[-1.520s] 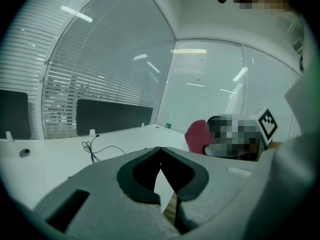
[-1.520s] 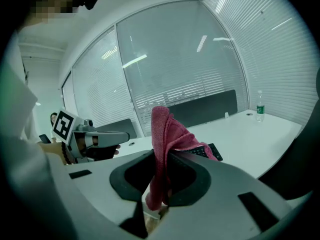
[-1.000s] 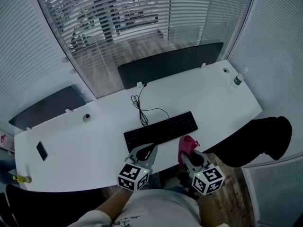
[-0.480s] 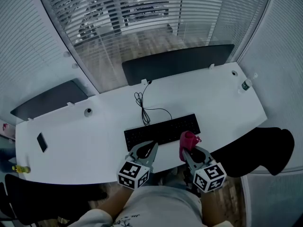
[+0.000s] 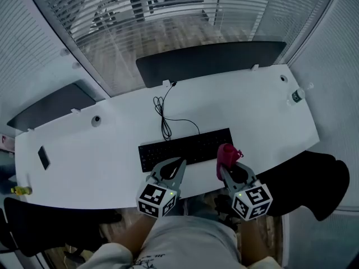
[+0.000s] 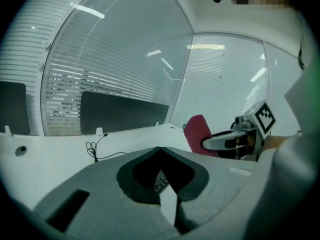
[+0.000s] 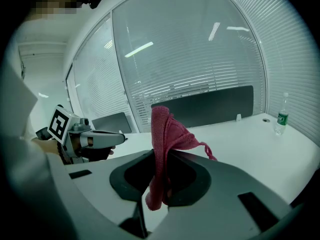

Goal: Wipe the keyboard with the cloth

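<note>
Magenta woven cloth (image 7: 162,129) stands bunched up out of the right tool (image 5: 226,166), whose two grey jaws are pinching it; a loose thread end trails off to the cloth's right. From the head view the cloth hangs over the near right end of the flat black rectangular keyboard (image 5: 185,149), and whether it touches the keys cannot be told.

The left tool (image 6: 160,150) has its jaws pressed together at the tips with nothing held between them; a few dark keys show through the gap lower down. It points at the keyboard's near edge, left of centre, well apart from the right tool.

The keyboard lies across the middle of the long white counter (image 5: 101,167), and its thin black cable (image 5: 164,119) runs in loops toward the far edge. The key legends are too small to read.

Each tool carries a cube with black-and-white square markers (image 5: 157,200) (patterns only, no letters). A clear plastic bottle with a green label (image 7: 281,117) stands at the counter's far right corner; its print is not legible. A small flat black rectangle (image 5: 43,157) lies near the counter's left end, and a black chair (image 5: 305,178) sits at the right.
</note>
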`<state>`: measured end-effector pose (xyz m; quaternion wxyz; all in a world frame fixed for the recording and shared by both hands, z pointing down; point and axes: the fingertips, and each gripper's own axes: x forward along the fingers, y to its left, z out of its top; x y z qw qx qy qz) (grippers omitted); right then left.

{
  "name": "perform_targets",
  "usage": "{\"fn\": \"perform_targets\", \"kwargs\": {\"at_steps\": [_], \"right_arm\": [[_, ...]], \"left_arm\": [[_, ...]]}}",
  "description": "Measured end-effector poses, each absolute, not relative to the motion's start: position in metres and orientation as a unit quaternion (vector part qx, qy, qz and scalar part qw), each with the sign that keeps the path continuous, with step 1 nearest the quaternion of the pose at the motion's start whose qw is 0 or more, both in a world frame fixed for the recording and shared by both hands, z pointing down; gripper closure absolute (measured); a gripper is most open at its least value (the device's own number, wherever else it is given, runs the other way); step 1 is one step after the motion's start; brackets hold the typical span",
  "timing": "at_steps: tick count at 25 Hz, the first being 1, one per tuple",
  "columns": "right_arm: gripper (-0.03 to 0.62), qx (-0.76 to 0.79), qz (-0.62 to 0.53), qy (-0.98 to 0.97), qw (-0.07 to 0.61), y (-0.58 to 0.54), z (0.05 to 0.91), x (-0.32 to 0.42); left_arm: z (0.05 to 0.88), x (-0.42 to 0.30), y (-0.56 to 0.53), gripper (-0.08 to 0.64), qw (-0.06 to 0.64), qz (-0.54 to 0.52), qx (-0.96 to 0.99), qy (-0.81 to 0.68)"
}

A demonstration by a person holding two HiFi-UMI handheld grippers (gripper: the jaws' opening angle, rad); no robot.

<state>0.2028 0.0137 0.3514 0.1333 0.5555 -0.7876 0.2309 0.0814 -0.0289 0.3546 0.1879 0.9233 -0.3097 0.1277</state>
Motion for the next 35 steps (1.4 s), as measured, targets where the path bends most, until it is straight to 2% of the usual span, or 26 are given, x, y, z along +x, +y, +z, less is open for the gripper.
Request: {"fn": "perform_targets", "kwargs": {"at_steps": [16,35], "right_arm": [[0.529,0.558,0.262,-0.765,0.186,-0.034,0.414,0.262],[0.529,0.55,0.312,-0.714,0.302,-0.071,0.498,0.31]], "left_arm": [[0.404,0.105,-0.058,0.549,0.213,0.155,0.91,-0.319],[0.458,0.12,-0.075,0.549,0.255,0.172,0.896,-0.321]]}}
